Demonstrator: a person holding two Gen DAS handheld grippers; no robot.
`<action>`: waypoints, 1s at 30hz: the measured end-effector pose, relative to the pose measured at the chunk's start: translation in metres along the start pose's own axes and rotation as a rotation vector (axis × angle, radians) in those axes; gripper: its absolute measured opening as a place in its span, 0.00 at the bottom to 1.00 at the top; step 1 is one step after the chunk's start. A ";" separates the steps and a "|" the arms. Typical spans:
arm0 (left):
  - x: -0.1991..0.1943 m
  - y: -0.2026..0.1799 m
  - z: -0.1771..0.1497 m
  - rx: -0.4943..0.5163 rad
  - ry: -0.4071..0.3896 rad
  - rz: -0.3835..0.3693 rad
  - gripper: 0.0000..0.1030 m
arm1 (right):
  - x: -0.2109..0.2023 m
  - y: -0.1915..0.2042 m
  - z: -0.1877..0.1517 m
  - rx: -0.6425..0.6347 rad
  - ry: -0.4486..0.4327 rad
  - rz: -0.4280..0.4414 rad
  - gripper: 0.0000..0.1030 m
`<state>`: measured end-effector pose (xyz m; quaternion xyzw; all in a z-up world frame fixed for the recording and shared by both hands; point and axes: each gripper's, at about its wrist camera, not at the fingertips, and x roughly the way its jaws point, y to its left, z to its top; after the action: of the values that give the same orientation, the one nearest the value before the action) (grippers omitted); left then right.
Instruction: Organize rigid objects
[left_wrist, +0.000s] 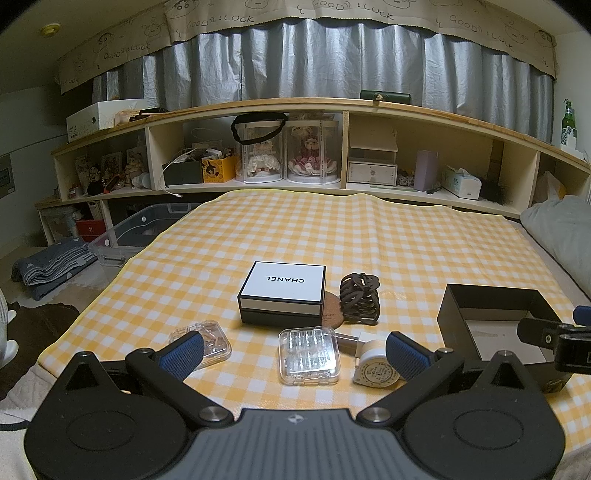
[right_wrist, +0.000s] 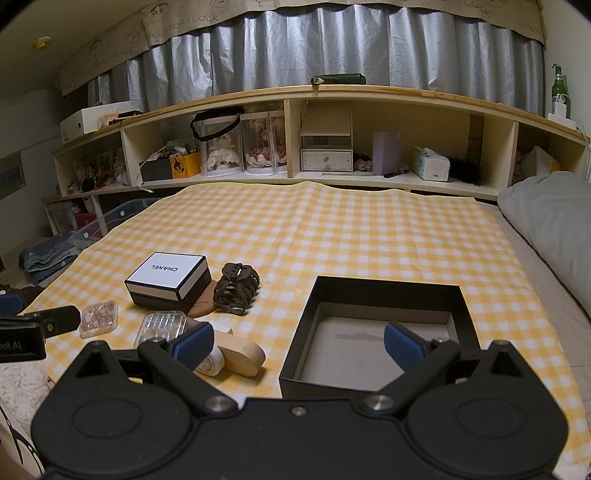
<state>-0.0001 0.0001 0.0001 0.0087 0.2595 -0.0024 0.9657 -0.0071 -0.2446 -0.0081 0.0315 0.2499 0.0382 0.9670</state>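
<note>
Yellow-and-white checked cloth (right_wrist: 351, 236): spread flat as the working surface, every item below resting on it.

Left gripper (left_wrist: 295, 352): jaws spread wide, holding nothing, hovering low over the near edge of the cloth. Just ahead and between its fingers lies a clear plastic case (left_wrist: 309, 356), flat on its base, probably the item nearest to being taken.

A second clear case (left_wrist: 207, 341), with small pale pieces inside, lies partly behind the left finger. A round white-labelled tin (left_wrist: 376, 368) sits just inside the right finger, touching a white piece whose form is unclear from this view.

Further ahead of the left gripper: a white-lidded Chanel box (left_wrist: 282, 293), closed, lid text facing away. Beside it to the right, a dark claw hair clip (left_wrist: 360, 299) rests on a cork coaster (left_wrist: 331, 317), which is partly tucked under the box's corner.

Right gripper (right_wrist: 298, 345): fingers wide apart, empty, poised above the near wall of the open black box (right_wrist: 384, 325). The box is empty and stands open-side up, apparently the receptacle meant for the loose goods.

A beige oval case (right_wrist: 242, 356) lies just beside the right gripper's left finger, between the black box and the clear cases.

No item yet sits in the receptacle; sorting appears to be at its start.
</note>
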 end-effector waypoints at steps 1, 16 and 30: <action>0.000 0.000 0.000 0.001 -0.001 -0.001 1.00 | 0.000 0.000 0.000 0.000 0.000 0.001 0.97; 0.000 0.000 0.000 0.002 0.000 -0.001 1.00 | 0.000 0.000 -0.001 0.000 0.001 -0.001 0.97; 0.000 0.000 0.000 0.001 0.000 -0.001 1.00 | 0.003 0.000 -0.004 0.000 -0.002 0.003 0.97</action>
<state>0.0000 0.0000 0.0001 0.0093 0.2594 -0.0028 0.9657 -0.0068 -0.2443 -0.0130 0.0317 0.2488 0.0396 0.9672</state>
